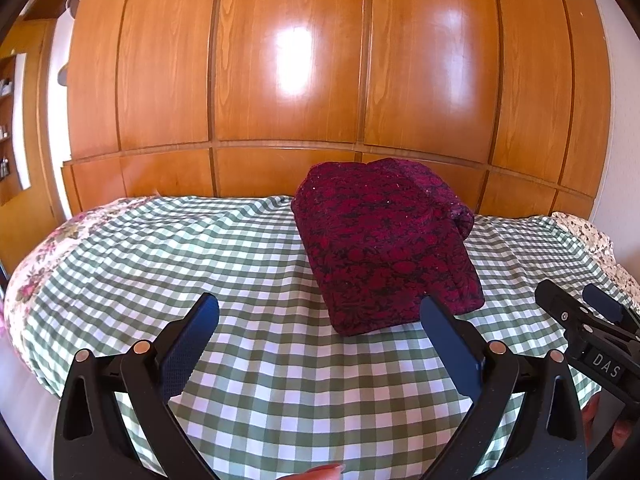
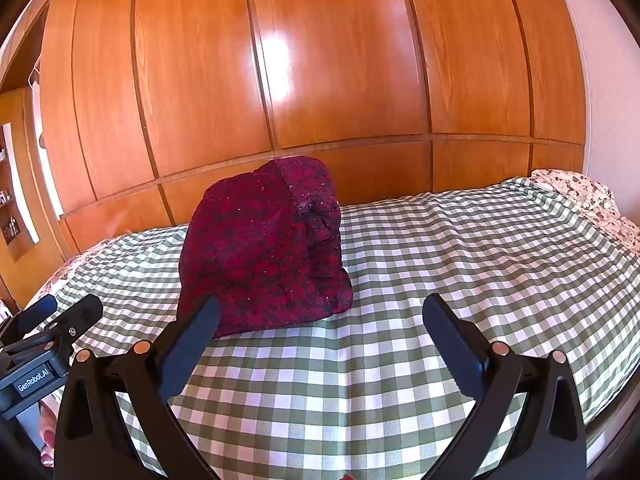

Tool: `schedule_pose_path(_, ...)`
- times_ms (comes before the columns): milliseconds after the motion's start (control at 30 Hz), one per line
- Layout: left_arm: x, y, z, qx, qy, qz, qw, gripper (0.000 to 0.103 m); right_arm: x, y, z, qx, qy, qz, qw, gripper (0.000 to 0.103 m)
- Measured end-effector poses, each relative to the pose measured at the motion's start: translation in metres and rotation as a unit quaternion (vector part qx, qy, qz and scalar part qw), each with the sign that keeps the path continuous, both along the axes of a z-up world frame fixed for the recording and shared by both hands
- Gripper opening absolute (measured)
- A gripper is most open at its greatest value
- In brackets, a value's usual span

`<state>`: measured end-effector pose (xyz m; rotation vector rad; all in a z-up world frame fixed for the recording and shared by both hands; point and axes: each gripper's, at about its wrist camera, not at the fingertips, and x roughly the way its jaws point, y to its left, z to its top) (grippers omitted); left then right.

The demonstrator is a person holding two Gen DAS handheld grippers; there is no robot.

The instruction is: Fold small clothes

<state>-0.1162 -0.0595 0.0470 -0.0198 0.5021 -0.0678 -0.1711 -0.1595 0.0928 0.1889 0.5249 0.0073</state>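
Left claw point(image 1: 320, 322) beside folded garment point(image 1: 384, 240)

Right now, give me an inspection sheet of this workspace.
Surface: green checked cloth over the bed, lightly wrinkled.
Job's things: dark red patterned garment, folded into a compact bundle on the cloth.
Clutter: nothing seen.
Grippers: left gripper open, empty; right gripper open, empty; both short of the garment.
Cables: nothing seen.
Surroundings: glossy wooden wardrobe behind the bed; floral bedding at the edges.
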Motion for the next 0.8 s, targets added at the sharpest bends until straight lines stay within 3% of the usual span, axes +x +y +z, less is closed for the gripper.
schedule_pose_path(800,-0.0008,-0.0016,-0.0010,0.004,-0.001,-0.003,1.0000,0.100,0.0000,0.0027,-0.0012,-0.003,0.002,0.001,1.000,0.101)
